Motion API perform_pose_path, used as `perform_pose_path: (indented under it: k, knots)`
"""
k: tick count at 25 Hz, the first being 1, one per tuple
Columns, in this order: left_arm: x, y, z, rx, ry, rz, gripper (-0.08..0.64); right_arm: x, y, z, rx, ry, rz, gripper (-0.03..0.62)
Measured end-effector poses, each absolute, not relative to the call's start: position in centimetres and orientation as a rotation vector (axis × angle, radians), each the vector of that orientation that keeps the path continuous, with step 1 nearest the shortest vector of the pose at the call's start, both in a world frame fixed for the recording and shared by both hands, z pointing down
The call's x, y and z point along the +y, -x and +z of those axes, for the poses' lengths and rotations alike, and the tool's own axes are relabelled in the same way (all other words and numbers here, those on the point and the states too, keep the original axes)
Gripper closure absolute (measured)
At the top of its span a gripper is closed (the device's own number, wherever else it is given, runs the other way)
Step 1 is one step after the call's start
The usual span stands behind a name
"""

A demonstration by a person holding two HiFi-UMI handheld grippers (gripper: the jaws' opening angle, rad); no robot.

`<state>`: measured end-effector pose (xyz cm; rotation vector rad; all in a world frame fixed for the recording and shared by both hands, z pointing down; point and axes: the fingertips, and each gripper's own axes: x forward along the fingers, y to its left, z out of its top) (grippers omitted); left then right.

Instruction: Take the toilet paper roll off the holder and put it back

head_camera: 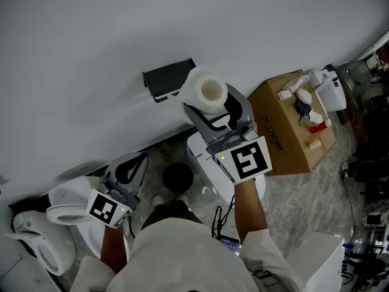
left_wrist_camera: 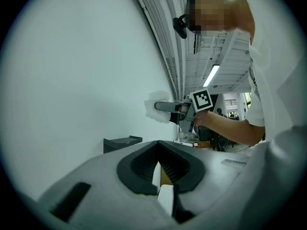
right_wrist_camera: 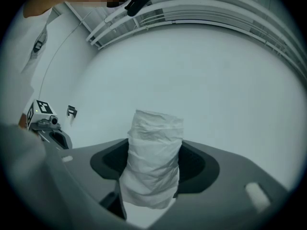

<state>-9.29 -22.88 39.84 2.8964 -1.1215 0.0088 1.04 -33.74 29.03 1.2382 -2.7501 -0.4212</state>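
Note:
The white toilet paper roll [head_camera: 206, 93] is off the black wall holder [head_camera: 167, 78], just to the holder's right and close to the white wall. My right gripper [head_camera: 209, 105] is shut on the roll, and in the right gripper view the roll [right_wrist_camera: 154, 152] stands crumpled between the dark pads. The left gripper view shows the roll [left_wrist_camera: 157, 110] in the right gripper [left_wrist_camera: 175, 108], above and to the right of the holder [left_wrist_camera: 122, 142]. My left gripper [head_camera: 137, 163] hangs low by the toilet with its jaws together and nothing in them; in its own view the left gripper [left_wrist_camera: 160, 174] shows only a thin slit.
A white toilet [head_camera: 64, 208] stands at the lower left. A white bin [head_camera: 203, 154] and a round black object [head_camera: 177, 176] sit below the holder. At the right a cardboard box [head_camera: 292, 139] carries small items. Shelving and clutter [head_camera: 364, 157] fill the far right.

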Motion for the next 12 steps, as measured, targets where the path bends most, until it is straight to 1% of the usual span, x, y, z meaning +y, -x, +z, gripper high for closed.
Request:
perform_pose_path:
  k: [6,12]
  knots:
    - [-23.0,9.4,40.0,-1.132,-2.890,0.009,0.558,-36.8,0.0,29.0,-2.732,-1.220,-0.437,0.285]
    - [-23.3,9.3,40.1,-1.129,-2.889,0.010,0.558,-41.4,1.1,30.8,-2.711,-1.256,-0.378,0.285]
